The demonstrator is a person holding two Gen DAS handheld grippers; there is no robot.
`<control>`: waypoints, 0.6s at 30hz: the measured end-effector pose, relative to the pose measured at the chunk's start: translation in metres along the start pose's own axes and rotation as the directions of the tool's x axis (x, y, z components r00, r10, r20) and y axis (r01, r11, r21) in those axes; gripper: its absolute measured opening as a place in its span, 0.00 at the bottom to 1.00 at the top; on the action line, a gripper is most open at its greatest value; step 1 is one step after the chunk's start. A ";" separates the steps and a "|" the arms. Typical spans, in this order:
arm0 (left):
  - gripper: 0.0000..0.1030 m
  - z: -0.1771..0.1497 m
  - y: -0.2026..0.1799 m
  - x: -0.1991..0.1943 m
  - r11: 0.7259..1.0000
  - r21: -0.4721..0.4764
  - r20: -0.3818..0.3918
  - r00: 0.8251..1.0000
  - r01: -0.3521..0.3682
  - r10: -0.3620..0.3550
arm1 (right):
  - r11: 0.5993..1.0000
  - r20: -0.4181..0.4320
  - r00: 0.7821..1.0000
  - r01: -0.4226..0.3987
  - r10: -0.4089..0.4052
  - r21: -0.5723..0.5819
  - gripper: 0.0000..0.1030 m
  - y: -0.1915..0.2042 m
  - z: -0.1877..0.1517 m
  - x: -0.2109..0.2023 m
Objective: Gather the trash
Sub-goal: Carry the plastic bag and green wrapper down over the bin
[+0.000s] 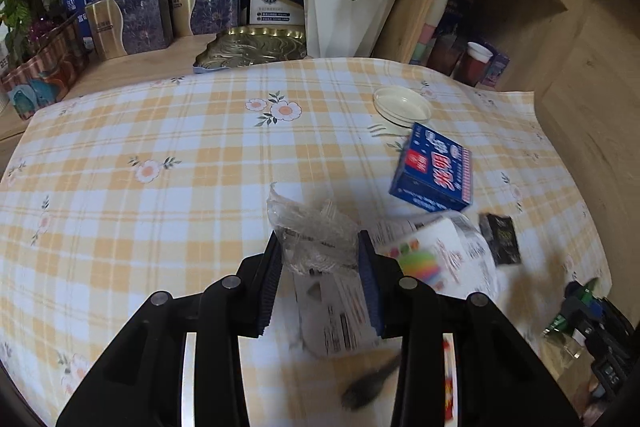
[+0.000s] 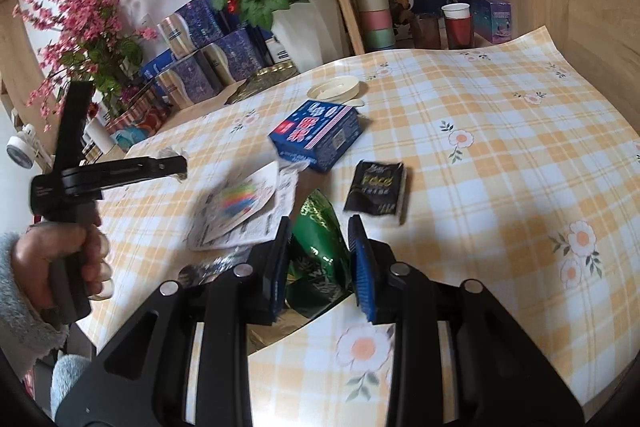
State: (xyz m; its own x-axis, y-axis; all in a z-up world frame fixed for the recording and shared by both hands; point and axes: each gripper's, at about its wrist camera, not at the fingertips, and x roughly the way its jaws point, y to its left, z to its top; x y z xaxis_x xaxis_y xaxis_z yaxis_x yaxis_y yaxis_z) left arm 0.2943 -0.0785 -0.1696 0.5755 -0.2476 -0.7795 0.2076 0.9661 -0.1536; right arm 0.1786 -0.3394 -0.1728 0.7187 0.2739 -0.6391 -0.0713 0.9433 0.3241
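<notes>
My left gripper is shut on a crumpled clear plastic wrapper, lifted off the checked tablecloth. Under it lies a white printed pack with a rainbow picture. In the right wrist view a hand holds the left gripper over the table's left side. My right gripper is shut on a green foil bag. On the cloth lie a blue box, a black sachet, the white pack and a dark, blurred wrapper.
A white round lid lies behind the blue box. At the back stand a white vase of red roses, a gold tray and stacked blue gift boxes. Cups fill the wooden shelf on the right.
</notes>
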 end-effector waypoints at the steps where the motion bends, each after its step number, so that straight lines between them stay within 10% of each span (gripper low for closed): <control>1: 0.35 -0.007 0.000 -0.013 1.000 0.002 0.012 1.000 0.008 -0.008 | 1.000 -0.005 1.000 0.000 0.000 -0.006 0.31 0.003 -0.005 -0.002; 18: 0.35 -0.129 0.005 -0.136 0.997 0.035 0.036 0.997 0.067 -0.069 | 0.998 -0.063 0.998 -0.026 0.023 -0.055 0.31 0.053 -0.074 -0.051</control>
State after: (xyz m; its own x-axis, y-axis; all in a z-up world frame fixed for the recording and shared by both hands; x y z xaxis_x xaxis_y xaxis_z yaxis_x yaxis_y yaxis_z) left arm 0.1153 -0.0306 -0.1424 0.5882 -0.3157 -0.7446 0.2734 0.9441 -0.1843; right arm 0.0867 -0.2893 -0.1744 0.6722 0.3067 -0.6739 -0.1283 0.9446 0.3020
